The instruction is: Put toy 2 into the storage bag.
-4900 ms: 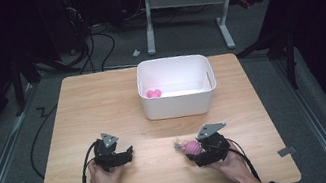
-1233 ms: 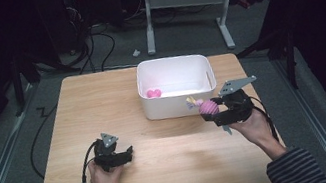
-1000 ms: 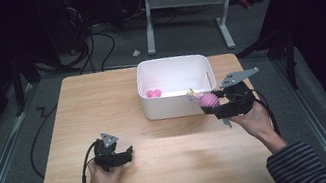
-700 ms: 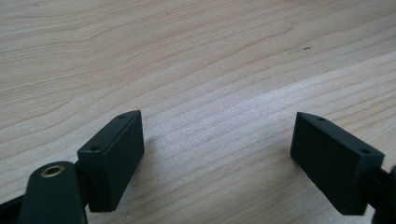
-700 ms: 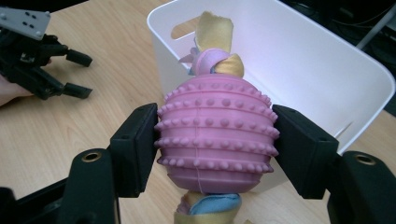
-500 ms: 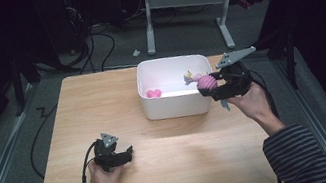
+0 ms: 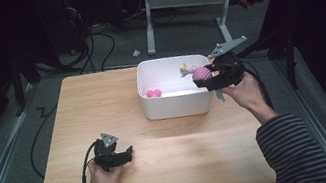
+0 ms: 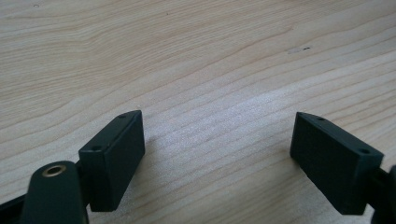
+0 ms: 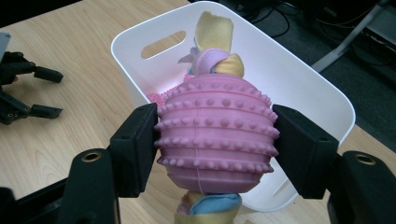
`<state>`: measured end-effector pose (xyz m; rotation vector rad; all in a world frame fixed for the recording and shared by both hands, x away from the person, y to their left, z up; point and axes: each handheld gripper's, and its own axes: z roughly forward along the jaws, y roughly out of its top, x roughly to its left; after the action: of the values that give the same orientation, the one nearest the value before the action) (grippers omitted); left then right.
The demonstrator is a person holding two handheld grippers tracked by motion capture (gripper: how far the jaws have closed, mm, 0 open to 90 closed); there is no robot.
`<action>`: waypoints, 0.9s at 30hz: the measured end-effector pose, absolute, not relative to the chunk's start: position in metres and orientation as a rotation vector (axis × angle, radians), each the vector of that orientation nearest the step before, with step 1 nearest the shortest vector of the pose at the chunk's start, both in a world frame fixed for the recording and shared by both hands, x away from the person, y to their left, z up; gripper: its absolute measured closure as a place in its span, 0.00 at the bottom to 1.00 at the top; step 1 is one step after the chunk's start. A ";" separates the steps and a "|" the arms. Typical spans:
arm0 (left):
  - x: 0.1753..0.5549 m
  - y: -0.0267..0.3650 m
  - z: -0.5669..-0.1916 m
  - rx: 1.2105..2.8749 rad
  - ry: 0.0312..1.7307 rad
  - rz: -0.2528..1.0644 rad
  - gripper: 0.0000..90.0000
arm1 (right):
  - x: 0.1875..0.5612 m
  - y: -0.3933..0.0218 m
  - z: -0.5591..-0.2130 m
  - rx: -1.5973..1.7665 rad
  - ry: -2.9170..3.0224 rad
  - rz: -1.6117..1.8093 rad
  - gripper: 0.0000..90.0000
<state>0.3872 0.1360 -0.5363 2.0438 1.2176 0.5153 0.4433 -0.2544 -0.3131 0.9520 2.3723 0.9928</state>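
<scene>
We look down on a light wooden table [image 7: 175, 170], and we place everything by the white plastic bin [image 7: 176, 105] standing toward its far edge. Well to the near left of the bin, our left gripper [image 7: 123, 158] rests low on the tabletop, its jaws standing wide apart with bare wood between them. Inside the bin, toward its left side, lies a small pink studded toy [image 7: 154, 93]. At the bin's right rim our right gripper [image 7: 203, 75] hovers above the opening, its jaws clamped on the sides of a pink knobbly rubber ball toy [image 9: 217, 135]. A knotted rope of yellow, lilac and blue cloth [image 9: 214, 56] runs through the ball and sticks out above and below it. Our right hand [image 7: 245, 94], in a striped sleeve [image 7: 296, 154], reaches in from the bin's near right.
</scene>
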 end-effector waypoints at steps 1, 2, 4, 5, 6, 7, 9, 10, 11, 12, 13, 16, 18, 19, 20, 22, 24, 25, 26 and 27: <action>0.387 0.136 -0.536 2.044 1.217 0.515 0.20 | 0.445 -0.253 -0.313 0.949 2.375 0.985 0.39; 0.387 0.136 -0.536 2.043 1.218 0.515 0.20 | 0.447 -0.252 -0.314 0.951 2.378 0.983 0.39; 0.387 0.136 -0.536 2.043 1.218 0.515 0.20 | 0.450 -0.250 -0.314 0.945 2.383 0.973 0.39; 0.387 0.136 -0.536 2.043 1.218 0.515 0.20 | 0.452 -0.249 -0.314 0.950 2.386 0.972 0.39; 0.387 0.136 -0.536 2.043 1.218 0.515 0.20 | 0.454 -0.248 -0.315 0.940 2.391 0.970 0.39; 0.387 0.136 -0.536 2.042 1.219 0.516 0.20 | 0.456 -0.246 -0.315 0.946 2.396 0.962 0.39; 0.387 0.136 -0.536 2.042 1.219 0.516 0.20 | 0.460 -0.244 -0.316 0.948 2.399 0.960 0.39; 0.387 0.136 -0.536 2.042 1.218 0.516 0.20 | 0.462 -0.243 -0.317 0.946 2.403 0.962 0.39; 0.387 0.136 -0.536 2.043 1.219 0.516 0.20 | 0.463 -0.242 -0.318 0.960 2.408 0.949 0.39; 0.387 0.136 -0.536 2.042 1.219 0.516 0.21 | 0.466 -0.240 -0.320 0.963 2.415 0.943 0.39; 0.387 0.136 -0.536 2.042 1.219 0.516 0.21 | 0.467 -0.239 -0.321 0.960 2.422 0.931 0.39; 0.387 0.136 -0.536 2.042 1.219 0.515 0.21 | 0.471 -0.234 -0.325 0.946 2.436 0.908 0.39; 0.387 0.136 -0.536 2.043 1.219 0.514 0.21 | 0.473 -0.231 -0.326 0.950 2.445 0.897 0.39; 0.387 0.136 -0.536 2.042 1.220 0.513 0.21 | 0.475 -0.229 -0.327 0.949 2.452 0.891 0.39; 0.387 0.136 -0.536 2.043 1.219 0.513 0.21 | 0.476 -0.227 -0.329 0.941 2.458 0.888 0.39; 0.387 0.136 -0.536 2.042 1.220 0.513 0.21 | 0.478 -0.224 -0.331 0.938 2.467 0.874 0.39; 0.387 0.136 -0.536 2.042 1.220 0.514 0.21 | 0.481 -0.221 -0.334 0.935 2.479 0.865 0.39; 0.387 0.136 -0.536 2.042 1.220 0.514 0.21 | 0.482 -0.220 -0.336 0.932 2.486 0.858 0.39; 0.387 0.136 -0.536 2.042 1.220 0.514 0.21 | 0.484 -0.218 -0.338 0.938 2.496 0.847 0.39; 0.387 0.136 -0.536 2.042 1.220 0.513 0.21 | 0.485 -0.216 -0.341 0.936 2.505 0.835 0.38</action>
<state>0.3871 0.1364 -0.5361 2.0416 1.2203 0.5135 0.4855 -0.2163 -0.3409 0.9363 2.5054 0.8350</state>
